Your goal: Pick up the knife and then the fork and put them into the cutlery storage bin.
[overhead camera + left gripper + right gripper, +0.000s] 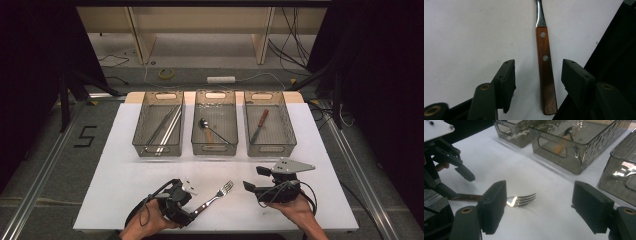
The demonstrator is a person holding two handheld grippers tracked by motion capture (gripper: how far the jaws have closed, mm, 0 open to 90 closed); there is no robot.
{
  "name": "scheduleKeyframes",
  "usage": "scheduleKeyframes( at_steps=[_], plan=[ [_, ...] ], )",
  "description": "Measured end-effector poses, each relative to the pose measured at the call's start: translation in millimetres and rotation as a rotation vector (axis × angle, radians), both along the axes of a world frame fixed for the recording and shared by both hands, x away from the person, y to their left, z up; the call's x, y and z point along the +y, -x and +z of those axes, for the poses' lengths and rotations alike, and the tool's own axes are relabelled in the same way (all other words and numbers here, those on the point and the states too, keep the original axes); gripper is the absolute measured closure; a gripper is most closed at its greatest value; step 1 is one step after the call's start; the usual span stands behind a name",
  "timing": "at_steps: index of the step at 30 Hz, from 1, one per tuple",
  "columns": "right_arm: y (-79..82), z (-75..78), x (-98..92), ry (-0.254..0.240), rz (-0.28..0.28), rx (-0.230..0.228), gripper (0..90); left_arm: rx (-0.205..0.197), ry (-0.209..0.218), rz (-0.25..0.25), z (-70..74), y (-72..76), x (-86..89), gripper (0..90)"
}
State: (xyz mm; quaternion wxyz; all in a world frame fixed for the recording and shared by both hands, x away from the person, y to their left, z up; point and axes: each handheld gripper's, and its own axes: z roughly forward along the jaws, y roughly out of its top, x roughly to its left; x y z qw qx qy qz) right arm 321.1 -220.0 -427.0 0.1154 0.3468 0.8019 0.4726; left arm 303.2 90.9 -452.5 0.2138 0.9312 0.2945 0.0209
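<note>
The fork [216, 196] is found lying flat on the white table [125, 175], close to its near edge and roughly midway between the near corners. Its long axis runs on a diagonal: the wooden handle [545, 72] points back toward the near-left corner, and the tines [522, 200] are aimed away toward the far-right, in the direction of the right-hand bin [269, 130]. In the left gripper view the handle is seen lengthwise between the two pads of the left tongs [196, 212], running parallel to them, with a bare gap on either side; these tongs are therefore partly spread and astride the handle, and no pressure on it is yet shown. The left tongs are plainly the nearer pair, being set at the handle's end. The right tongs [252, 179] are held wide apart with nothing between them, just beyond the tines toward the right edge, facing the fork's head. The coming move is judged to rest on that alignment: a squeeze across the handle's narrow width should suffice.
</note>
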Motion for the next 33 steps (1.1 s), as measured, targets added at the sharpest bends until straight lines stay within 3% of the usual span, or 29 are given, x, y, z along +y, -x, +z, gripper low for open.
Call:
scheduleKeyframes(
  at_steps=[11, 18, 33],
  plan=[
    [5.1, -2.2, 3.1, 0.011, 0.014, 0.009, 28.9, 0.013, -0.053, -0.043, -6.8, 1.7, -12.3, 60.0],
    [5.4, -3.3, 4.5, 0.013, 0.021, 0.01, 28.9, 0.021, -0.071, -0.046, -10.6, 1.1, -15.1, 67.9],
    [6.1, -3.5, 5.4, 0.016, 0.027, 0.01, 29.2, 0.004, -0.095, -0.057, -12.0, 2.1, -16.5, 72.6]
  ],
)
